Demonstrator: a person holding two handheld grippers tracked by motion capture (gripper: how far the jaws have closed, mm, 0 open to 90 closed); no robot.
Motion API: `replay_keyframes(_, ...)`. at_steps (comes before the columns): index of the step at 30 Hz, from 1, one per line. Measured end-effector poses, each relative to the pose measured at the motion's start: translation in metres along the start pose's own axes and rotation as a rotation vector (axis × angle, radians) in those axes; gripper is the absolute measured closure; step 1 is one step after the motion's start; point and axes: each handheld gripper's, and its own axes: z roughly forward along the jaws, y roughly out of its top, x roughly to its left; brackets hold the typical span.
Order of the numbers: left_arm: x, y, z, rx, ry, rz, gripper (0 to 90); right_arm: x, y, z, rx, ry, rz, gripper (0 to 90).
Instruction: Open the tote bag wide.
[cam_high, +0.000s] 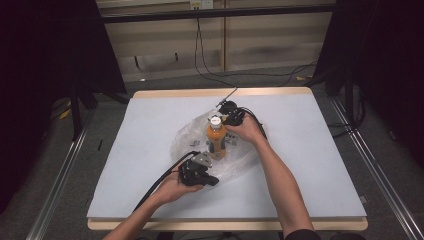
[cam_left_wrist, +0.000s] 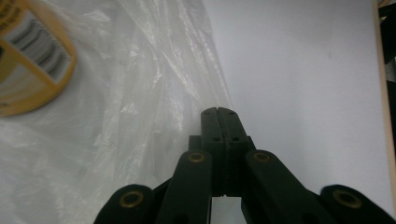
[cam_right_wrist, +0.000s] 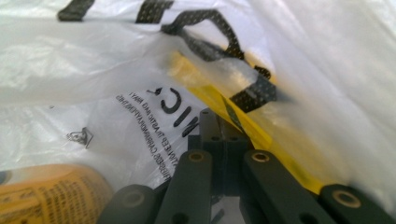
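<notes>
Orange bottle (cam_high: 215, 139) stands upright amid crumpled plastic bag (cam_high: 187, 135) (grippers flanking).

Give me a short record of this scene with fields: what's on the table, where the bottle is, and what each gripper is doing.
surface: table with a pale cover
items: orange bottle, clear plastic bag
bottle: upright, white cap on, standing amid the bag
bag: crumpled, spread around the bottle
left gripper: jaws together at the bag's near edge; whether film is pinched, cannot tell
right gripper: jaws together against the bag's printed film, by the bottle's top; a grip on the film cannot be confirmed
</notes>
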Motion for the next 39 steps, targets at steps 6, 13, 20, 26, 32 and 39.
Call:
replay_keyframes(6,0.002,-0.001,0.000,-0.012,-0.019,-0.005,90.0,-0.001,0.005,0.002,0.004,-0.044,-0.011,90.0)
replay_keyframes(13,0.001,-0.004,0.001,-0.041,-0.031,-0.016,90.0,-0.005,0.010,0.005,0.001,-0.068,0.005,90.0)
replay_keyframes(20,0.012,-0.008,-0.004,-0.048,-0.025,-0.048,90.0,-0.002,0.011,0.004,0.010,-0.070,-0.003,90.0)
replay_keyframes(26,0.020,-0.015,-0.012,-0.150,-0.053,-0.097,90.0,0.002,0.010,0.000,-0.024,-0.029,0.007,90.0)
replay_keyframes(32,0.013,-0.012,-0.024,-0.214,-0.046,-0.084,90.0,0.012,0.012,-0.017,-0.074,0.001,0.002,90.0)
replay_keyframes(39,-0.001,-0.013,-0.050,-0.358,-0.027,-0.078,90.0,0.021,-0.009,-0.059,-0.221,0.040,-0.008,90.0)
